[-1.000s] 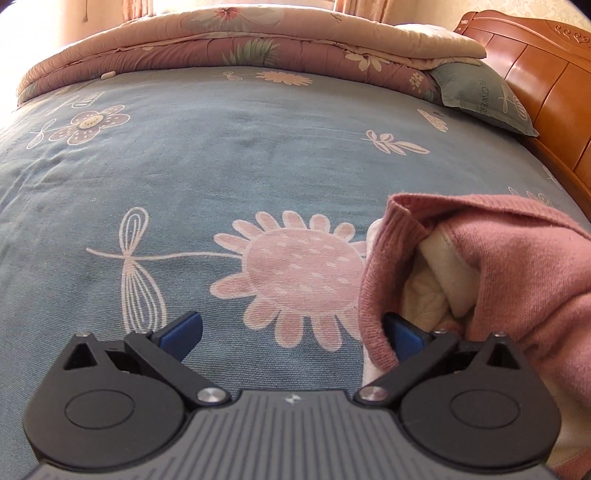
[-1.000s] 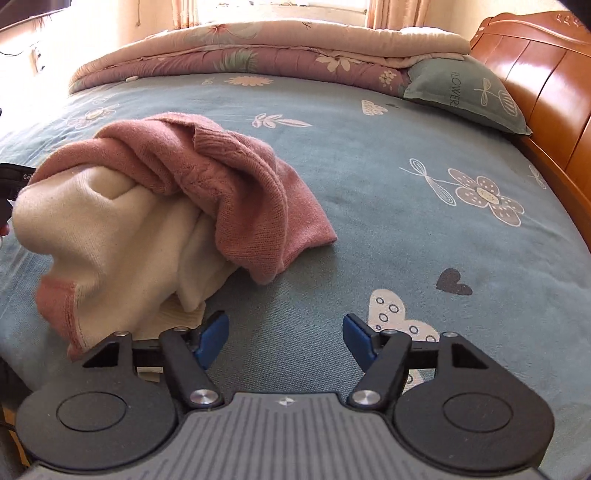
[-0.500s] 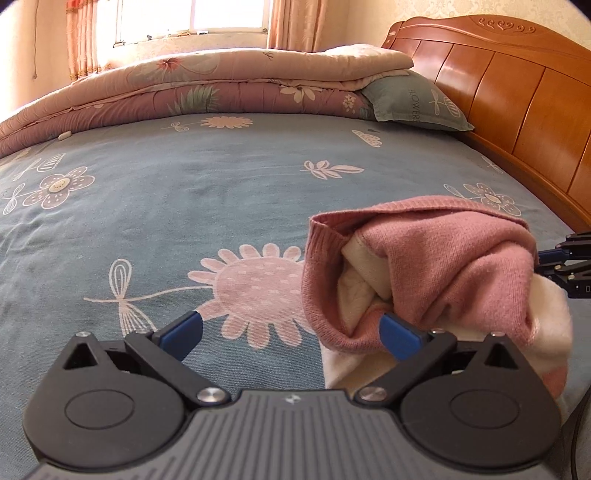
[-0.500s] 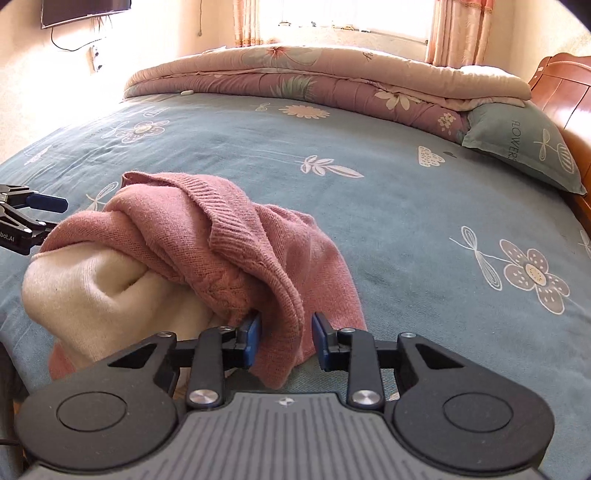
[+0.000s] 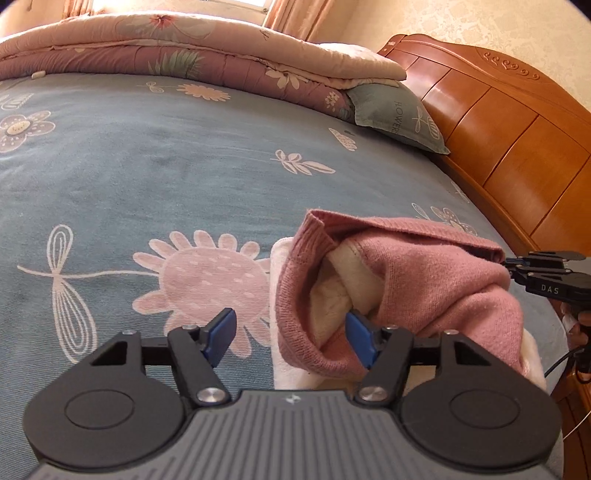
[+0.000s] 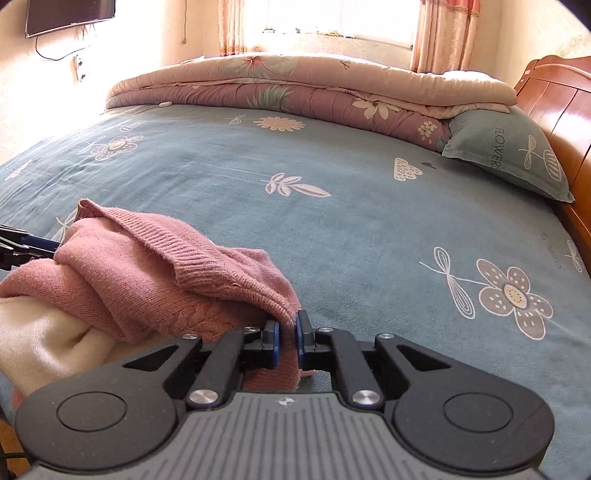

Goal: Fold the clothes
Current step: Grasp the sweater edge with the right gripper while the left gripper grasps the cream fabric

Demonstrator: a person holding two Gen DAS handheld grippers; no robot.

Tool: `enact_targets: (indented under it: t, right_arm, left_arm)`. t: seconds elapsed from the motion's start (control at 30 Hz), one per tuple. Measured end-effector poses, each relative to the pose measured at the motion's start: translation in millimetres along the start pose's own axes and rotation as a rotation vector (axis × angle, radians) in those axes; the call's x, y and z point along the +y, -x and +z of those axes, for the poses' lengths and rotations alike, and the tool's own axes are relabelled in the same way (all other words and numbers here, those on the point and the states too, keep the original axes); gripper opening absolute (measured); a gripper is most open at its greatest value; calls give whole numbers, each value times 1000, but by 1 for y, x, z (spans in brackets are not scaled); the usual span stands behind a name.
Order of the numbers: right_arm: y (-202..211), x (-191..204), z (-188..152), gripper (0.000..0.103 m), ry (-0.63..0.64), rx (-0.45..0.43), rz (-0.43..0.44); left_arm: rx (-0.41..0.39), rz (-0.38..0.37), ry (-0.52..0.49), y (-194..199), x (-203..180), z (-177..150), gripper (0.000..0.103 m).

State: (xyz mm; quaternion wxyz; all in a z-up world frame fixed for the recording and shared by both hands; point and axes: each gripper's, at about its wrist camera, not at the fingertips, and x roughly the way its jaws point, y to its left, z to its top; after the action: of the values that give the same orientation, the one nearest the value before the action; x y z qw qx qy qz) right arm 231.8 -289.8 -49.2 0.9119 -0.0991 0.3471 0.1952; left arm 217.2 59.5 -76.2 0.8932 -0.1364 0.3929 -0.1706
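Observation:
A crumpled pink knit sweater with cream cloth bunched inside lies on the blue flowered bedsheet. My left gripper straddles the ribbed hem and its jaws are closing. The right pad sits inside the sweater's opening, while the left pad stands off the cloth over the sheet. My right gripper is shut on a pink edge of the sweater at its near right side. The same right gripper appears at the heap's far right, and the left gripper's tips at its left.
A folded floral quilt lies along the far side of the bed, with a blue-green pillow beside it. A wooden headboard runs along the right. A hand shows at the right edge. A screen hangs on the wall.
My right gripper went from open to shut on the sweater's pink edge, drawing closer to the heap. The left jaws narrowed around the hem, and the left view swung.

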Motion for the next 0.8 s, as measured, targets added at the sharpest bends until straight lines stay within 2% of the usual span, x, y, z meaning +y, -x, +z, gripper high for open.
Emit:
enact_targets:
  t: [0.13, 0.43, 0.5, 0.53, 0.67, 0.8]
  right_arm:
    - [-8, 7, -5, 14, 16, 15, 23]
    - [-20, 1, -20, 37, -47, 31, 116]
    - [-24, 0, -21, 25, -65, 40, 147]
    - [-24, 1, -20, 12, -63, 38, 149]
    - [-16, 2, -11, 12, -35, 9, 100]
    - [-12, -12, 13, 12, -15, -27, 28]
  left_arm:
    - [35, -39, 65, -19, 7, -5, 32]
    - [54, -102, 153, -17, 24, -13, 32]
    - [51, -106, 177, -21, 25, -14, 29]
    - [42, -94, 170, -21, 24, -12, 16]
    - [-7, -22, 105, -14, 18, 0, 13]
    - [-57, 28, 57, -6, 19, 28, 11]
